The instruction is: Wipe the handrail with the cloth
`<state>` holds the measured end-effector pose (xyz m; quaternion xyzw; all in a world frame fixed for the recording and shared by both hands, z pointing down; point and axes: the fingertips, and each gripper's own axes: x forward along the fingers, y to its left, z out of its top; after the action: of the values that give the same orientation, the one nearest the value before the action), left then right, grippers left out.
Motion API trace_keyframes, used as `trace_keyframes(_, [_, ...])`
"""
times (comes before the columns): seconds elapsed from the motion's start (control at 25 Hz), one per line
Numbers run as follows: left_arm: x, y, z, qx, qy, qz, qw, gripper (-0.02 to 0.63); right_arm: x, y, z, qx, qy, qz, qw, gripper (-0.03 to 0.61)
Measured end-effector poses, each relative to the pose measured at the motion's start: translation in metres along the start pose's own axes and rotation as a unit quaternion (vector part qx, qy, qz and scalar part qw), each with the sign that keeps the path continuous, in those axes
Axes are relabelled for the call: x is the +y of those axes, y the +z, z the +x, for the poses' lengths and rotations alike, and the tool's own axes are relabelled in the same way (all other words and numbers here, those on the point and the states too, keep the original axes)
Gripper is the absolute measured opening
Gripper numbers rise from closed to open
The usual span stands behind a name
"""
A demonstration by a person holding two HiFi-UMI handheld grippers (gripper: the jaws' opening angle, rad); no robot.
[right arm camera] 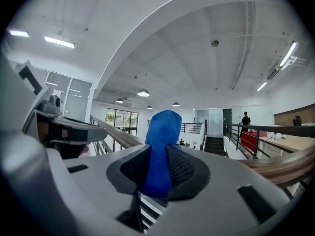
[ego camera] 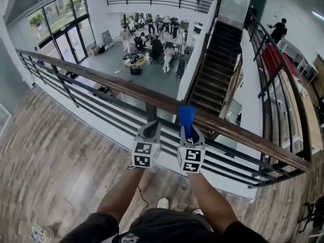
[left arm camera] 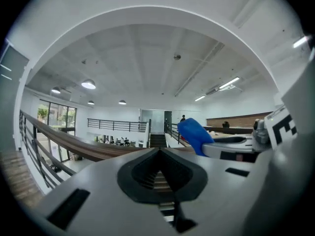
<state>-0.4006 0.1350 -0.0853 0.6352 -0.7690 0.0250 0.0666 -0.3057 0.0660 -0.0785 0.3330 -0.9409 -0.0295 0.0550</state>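
1. A blue cloth (ego camera: 187,116) is pinched between the jaws of the right gripper (ego camera: 188,134). A strip of it stands up past the jaw tips and crosses the wooden handrail (ego camera: 101,80) in the head view. No view shows whether cloth and rail touch.
2. The left gripper (ego camera: 147,131) is just beside the right one, on the near side of the rail. Its jaws are pressed together with nothing between them.
3. Each gripper carries a marker cube (ego camera: 144,155) printed with black-and-white square patterns.
4. The handrail runs from the upper left to the lower right of the head view. Dark metal bars (ego camera: 101,113) run beneath it.
5. The wearer's forearms reach up from the bottom edge over a wood-plank floor (ego camera: 50,151). A white shoe (ego camera: 163,202) shows between them.
6. Beyond the rail is a drop to a lower floor, where a group of people (ego camera: 152,39) is gathered near glass doors (ego camera: 66,34). A dark staircase (ego camera: 215,65) rises at right.
7. Only the gripper views show the white ceiling with round lamps (left arm camera: 88,84) and strip lights (right arm camera: 59,42).
8. The right gripper view shows the cloth (right arm camera: 161,146) upright between dark ribbed pads (right arm camera: 184,168).
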Motion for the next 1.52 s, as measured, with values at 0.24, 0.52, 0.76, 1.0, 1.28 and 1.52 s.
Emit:
trace_keyframes(0.24, [0.059,0.016,0.013,0.001,0.033,-0.001,0.9995,0.003,0.032,0.01,0.082,0.041,-0.007,0.024,0.999,0.098])
trace_keyframes(0.52, [0.123,0.025,0.027,0.009,0.069,0.014,0.9975,0.003,0.055,0.0,0.156,0.113,-0.031,0.034,0.993,0.098])
trace_keyframes(0.76, [0.106,0.027,0.028,0.018,0.048,0.046,0.9976,0.003,0.049,-0.009,0.173,0.15,-0.05,0.036,0.987,0.098])
trace_keyframes(1.0, [0.085,0.021,0.033,0.027,0.035,0.04,0.9982,0.003,0.033,-0.009,0.164,0.154,-0.05,0.047,0.986,0.1])
trace_keyframes(1.28, [0.048,0.018,0.045,0.032,0.008,0.037,0.9988,0.003,-0.019,-0.019,0.132,0.151,-0.067,0.074,0.983,0.098])
trace_keyframes(1.52, [-0.003,0.021,0.068,0.043,-0.023,0.04,0.998,0.003,-0.068,-0.026,0.105,0.153,-0.079,0.068,0.983,0.098])
